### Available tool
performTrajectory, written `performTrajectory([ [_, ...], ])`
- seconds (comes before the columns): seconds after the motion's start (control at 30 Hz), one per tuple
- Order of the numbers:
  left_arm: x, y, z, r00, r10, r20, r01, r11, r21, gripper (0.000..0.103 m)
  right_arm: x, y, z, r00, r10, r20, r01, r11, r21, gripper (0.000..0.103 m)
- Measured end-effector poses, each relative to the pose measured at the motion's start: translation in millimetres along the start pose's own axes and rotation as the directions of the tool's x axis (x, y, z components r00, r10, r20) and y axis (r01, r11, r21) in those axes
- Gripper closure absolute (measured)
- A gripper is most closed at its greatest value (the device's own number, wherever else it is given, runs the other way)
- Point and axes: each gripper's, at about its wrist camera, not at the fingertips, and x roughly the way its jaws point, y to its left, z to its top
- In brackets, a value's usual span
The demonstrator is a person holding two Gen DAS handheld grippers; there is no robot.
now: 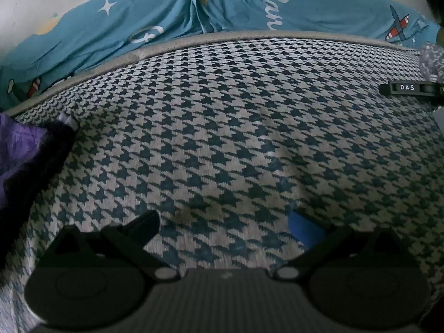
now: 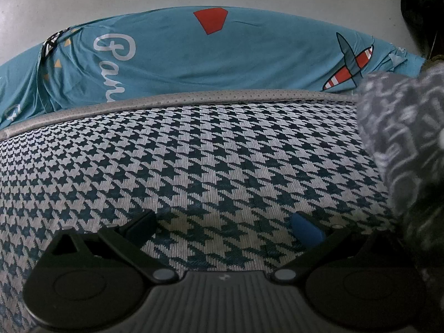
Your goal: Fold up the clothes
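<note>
Both grippers, left [image 1: 224,222] and right [image 2: 224,222], hung spread wide and empty over the houndstooth mattress [image 2: 194,152]. Purple garment [image 1: 19,149] lay at its left edge, grey patterned cloth [image 2: 402,138] at its right, probably awaiting folding.

Left gripper [image 1: 223,223] open over a houndstooth mat [image 1: 222,127].

Its jaws stand wide apart, one finger black, the other tipped with a blue pad [image 1: 305,227], and nothing lies between them but the patterned weave. The mat has a grey piped edge [image 1: 194,45] running across the far side, and beyond that sits a teal sheet [image 1: 172,11] printed with white script, a star, aeroplanes and a red patch. At the left edge a purple and black garment [image 1: 25,155] lies on the mat. At the right edge the right gripper [image 1: 410,88] shows as a black bar marked DAS, with a bit of grey patterned cloth [image 1: 431,58] just above it.
</note>
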Motion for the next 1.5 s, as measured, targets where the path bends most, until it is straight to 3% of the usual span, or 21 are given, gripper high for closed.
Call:
performTrajectory([
  [0.4,-4.3,1.2,-9.4,1.000,0.000,0.009,0.000,1.000,0.006,0.000,-0.5,-0.2,6.8,1.000,-0.002,-0.001,0.002,1.000,-0.003,0.000],
  [0.73,5.1,0.3,2.6,1.000,-0.006,0.010,0.006,1.000,0.010,0.000,-6.6,-7.6,16.3,1.000,-0.002,-0.001,0.002,1.000,-0.002,0.000],
  [1.07,-1.1,10.6,3.6,1.000,0.002,0.003,-0.002,1.000,-0.013,0.000,-1.1,-0.5,0.5,1.000,-0.002,0.000,0.002,1.000,-0.002,0.000],
  [1.5,-19.8,-2.7,-3.0,0.998,0.022,0.060,-0.023,1.000,0.015,0.000,3.6,2.9,-10.7,1.000,-0.003,0.001,0.003,1.000,-0.003,0.000],
])
